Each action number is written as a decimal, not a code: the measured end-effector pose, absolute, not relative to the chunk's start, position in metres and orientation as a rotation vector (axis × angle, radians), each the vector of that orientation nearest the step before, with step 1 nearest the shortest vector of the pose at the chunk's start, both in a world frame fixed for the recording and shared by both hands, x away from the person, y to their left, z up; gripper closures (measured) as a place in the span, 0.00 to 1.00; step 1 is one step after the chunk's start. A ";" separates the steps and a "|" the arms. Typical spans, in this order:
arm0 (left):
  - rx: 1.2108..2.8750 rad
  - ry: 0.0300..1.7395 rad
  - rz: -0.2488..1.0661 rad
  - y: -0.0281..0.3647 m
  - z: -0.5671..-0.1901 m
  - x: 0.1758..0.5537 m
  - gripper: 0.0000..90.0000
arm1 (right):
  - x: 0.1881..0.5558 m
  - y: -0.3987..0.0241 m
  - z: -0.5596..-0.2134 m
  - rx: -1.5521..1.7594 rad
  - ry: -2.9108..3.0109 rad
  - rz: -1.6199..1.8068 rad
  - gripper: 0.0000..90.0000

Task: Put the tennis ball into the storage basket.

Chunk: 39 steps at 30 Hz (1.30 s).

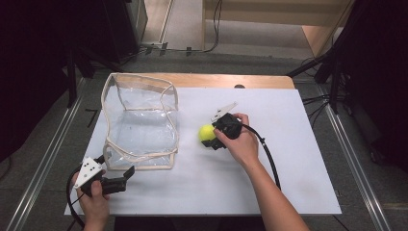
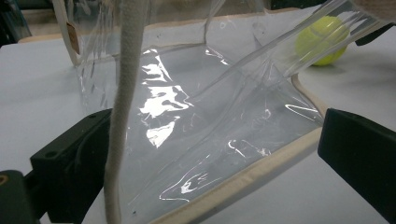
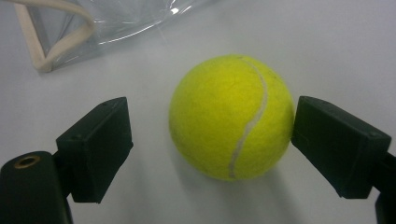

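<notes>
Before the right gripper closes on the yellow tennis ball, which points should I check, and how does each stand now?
1. The yellow tennis ball lies between the right gripper's jaws: ok.
2. Right jaws open wider than the ball: ok; one jaw is at or near its side, a gap remains at the other.
3. Ball rests on the white table sheet, free of other things: ok.
4. The clear plastic bag with beige trim stands with its mouth open: ok.
5. The left gripper holds the bag steady: not ok; its jaws are open around the bag's edge.
6. Whether the bag stays upright by itself: cannot tell.
</notes>
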<state>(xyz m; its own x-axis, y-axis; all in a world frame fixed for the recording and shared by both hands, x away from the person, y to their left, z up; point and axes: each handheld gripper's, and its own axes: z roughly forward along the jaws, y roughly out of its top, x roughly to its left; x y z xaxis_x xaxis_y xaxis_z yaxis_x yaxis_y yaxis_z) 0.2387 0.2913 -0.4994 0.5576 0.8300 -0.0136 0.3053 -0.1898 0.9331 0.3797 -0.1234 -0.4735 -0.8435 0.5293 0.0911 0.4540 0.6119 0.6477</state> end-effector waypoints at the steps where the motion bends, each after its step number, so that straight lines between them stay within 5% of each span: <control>1: 1.754 0.945 0.632 0.291 -0.499 0.239 0.00 | 0.380 -0.123 -0.474 0.837 2.723 1.042 0.12; 26: 1.753 0.945 0.629 0.291 -0.499 0.239 0.00 | 0.398 -0.086 -0.489 0.937 2.680 0.938 0.13; 29: 1.753 0.944 0.629 0.291 -0.499 0.239 0.00 | 0.398 -0.088 -0.488 0.957 2.651 0.935 0.25; 39: 1.753 0.942 0.631 0.291 -0.500 0.239 0.00 | 0.396 -0.091 -0.484 0.931 2.692 0.968 0.25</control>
